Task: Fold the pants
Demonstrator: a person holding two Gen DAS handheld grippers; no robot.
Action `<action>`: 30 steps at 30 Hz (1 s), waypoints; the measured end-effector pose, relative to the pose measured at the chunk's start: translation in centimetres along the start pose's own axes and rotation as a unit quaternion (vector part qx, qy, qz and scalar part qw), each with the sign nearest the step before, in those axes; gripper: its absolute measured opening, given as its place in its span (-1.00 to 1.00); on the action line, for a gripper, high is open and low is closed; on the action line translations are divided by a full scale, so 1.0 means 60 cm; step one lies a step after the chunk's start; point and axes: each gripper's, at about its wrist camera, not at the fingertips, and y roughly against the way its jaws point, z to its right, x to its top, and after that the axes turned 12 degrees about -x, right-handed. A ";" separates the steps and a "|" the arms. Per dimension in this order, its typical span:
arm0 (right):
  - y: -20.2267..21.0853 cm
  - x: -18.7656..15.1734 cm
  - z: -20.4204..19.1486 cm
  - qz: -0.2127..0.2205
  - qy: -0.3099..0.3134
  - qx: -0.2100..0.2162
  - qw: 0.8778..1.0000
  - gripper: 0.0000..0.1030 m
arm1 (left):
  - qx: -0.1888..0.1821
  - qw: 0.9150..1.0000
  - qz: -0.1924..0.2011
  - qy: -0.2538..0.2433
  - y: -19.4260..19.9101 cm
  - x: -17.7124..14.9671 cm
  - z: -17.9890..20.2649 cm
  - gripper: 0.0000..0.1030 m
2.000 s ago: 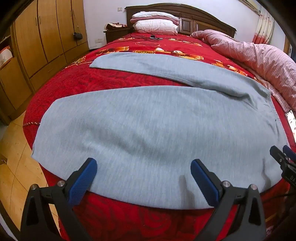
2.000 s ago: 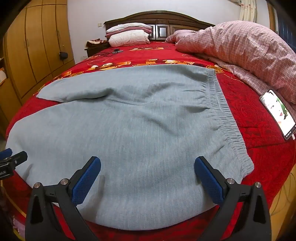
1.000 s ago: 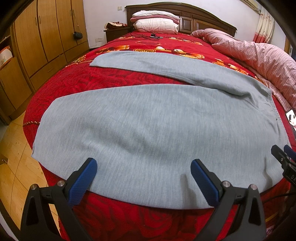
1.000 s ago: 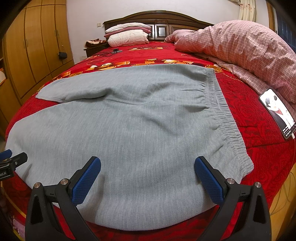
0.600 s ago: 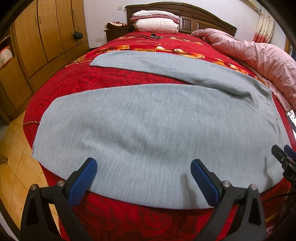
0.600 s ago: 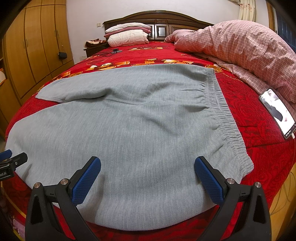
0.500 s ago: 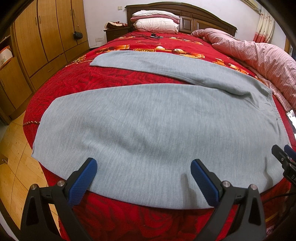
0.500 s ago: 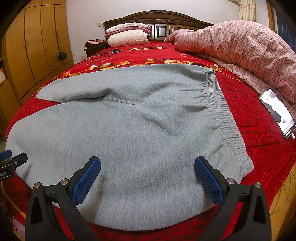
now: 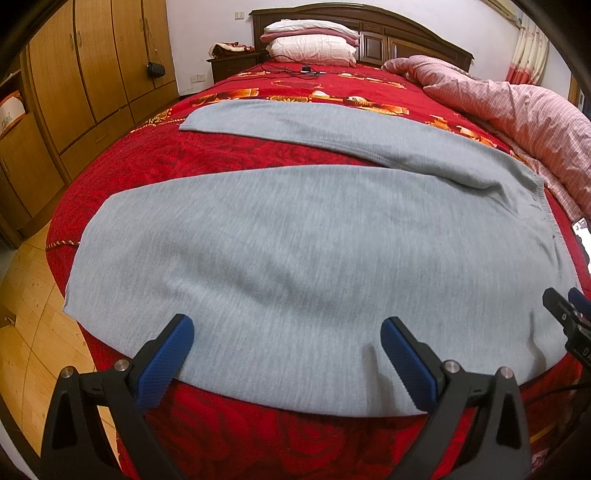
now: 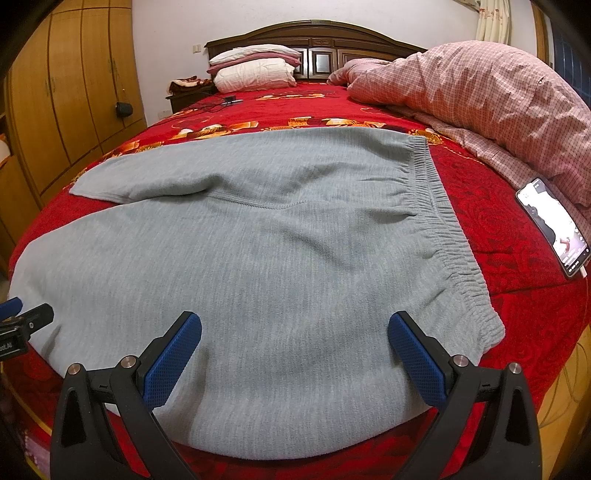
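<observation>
Two views, left wrist first. Grey fleece pants (image 9: 295, 240) spread flat across the red rose-patterned bedspread (image 9: 147, 162), nearer leg filling the centre, farther leg stretching toward 11 o'clock, legs parted in a V. Left gripper (image 9: 286, 345) at 6 o'clock, blue-padded fingers (image 9: 164, 360) set wide apart, empty, poised over the near edge of the nearer leg; contact with the cloth not clear. Tip of the right gripper (image 9: 569, 317) at 4 o'clock beside the waist end. Pink checked quilt (image 9: 517, 110) bunched at 2 o'clock, stacked pillows (image 9: 314, 42) against the dark wooden headboard (image 9: 388, 33) at 12, wooden wardrobe (image 9: 74, 74) at 10.

From the right wrist: same pants (image 10: 277, 240), gathered elastic waistband (image 10: 443, 221) running from 1 toward 4 o'clock. Right gripper (image 10: 293, 349) at 6 o'clock, blue pads (image 10: 417, 363) wide apart, holding nothing, over the near edge by the waist. Tip of the left gripper (image 10: 22, 317) at 9 o'clock. Lit smartphone (image 10: 554, 227) at 3 o'clock on the bedspread (image 10: 498, 221), apart from the waistband, beside the quilt (image 10: 480, 81).
</observation>
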 end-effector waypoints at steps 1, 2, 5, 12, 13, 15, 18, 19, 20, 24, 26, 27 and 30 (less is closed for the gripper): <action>0.000 0.000 0.000 0.000 -0.001 0.000 1.000 1.00 | 0.000 1.000 0.000 0.000 -0.001 -0.001 0.000 1.00; -0.004 0.004 0.002 -0.001 -0.001 0.000 1.000 1.00 | 0.000 1.000 0.000 0.000 -0.002 -0.001 0.000 1.00; -0.011 0.007 0.007 -0.005 -0.002 0.002 1.000 1.00 | -0.001 1.000 0.000 -0.001 -0.001 -0.001 0.001 0.99; -0.012 0.017 0.002 -0.031 0.006 0.019 0.999 1.00 | 0.012 0.999 -0.007 -0.045 0.002 0.003 -0.003 1.00; -0.012 0.018 -0.001 -0.035 0.009 0.019 0.999 1.00 | 0.011 0.999 -0.008 -0.048 0.003 0.008 -0.003 1.00; -0.013 0.020 -0.004 -0.042 0.015 0.020 0.999 1.00 | 0.003 0.998 -0.013 -0.057 0.006 0.015 -0.003 1.00; -0.013 0.026 -0.007 -0.054 0.023 0.029 0.998 1.00 | -0.007 0.998 -0.025 -0.061 0.008 0.032 -0.002 1.00; -0.014 0.030 -0.007 -0.059 0.021 0.034 0.997 1.00 | -0.008 0.998 -0.028 -0.061 0.008 0.036 -0.002 1.00; -0.015 0.033 -0.006 -0.063 0.019 0.039 0.997 1.00 | -0.011 0.997 -0.031 -0.063 0.007 0.041 -0.001 1.00; -0.014 0.056 0.000 -0.074 0.008 0.054 0.996 1.00 | -0.018 0.996 -0.044 -0.078 0.002 0.065 0.004 1.00; -0.011 0.071 0.001 -0.073 0.008 0.057 0.996 1.00 | -0.033 0.995 -0.053 -0.079 0.001 0.082 0.004 1.00; -0.009 0.080 0.002 -0.073 0.010 0.057 0.996 1.00 | -0.042 0.995 -0.055 -0.079 0.000 0.093 0.004 1.00; -0.008 0.101 0.001 -0.070 0.017 0.055 0.996 1.00 | -0.050 0.994 -0.055 -0.085 -0.002 0.122 0.006 1.00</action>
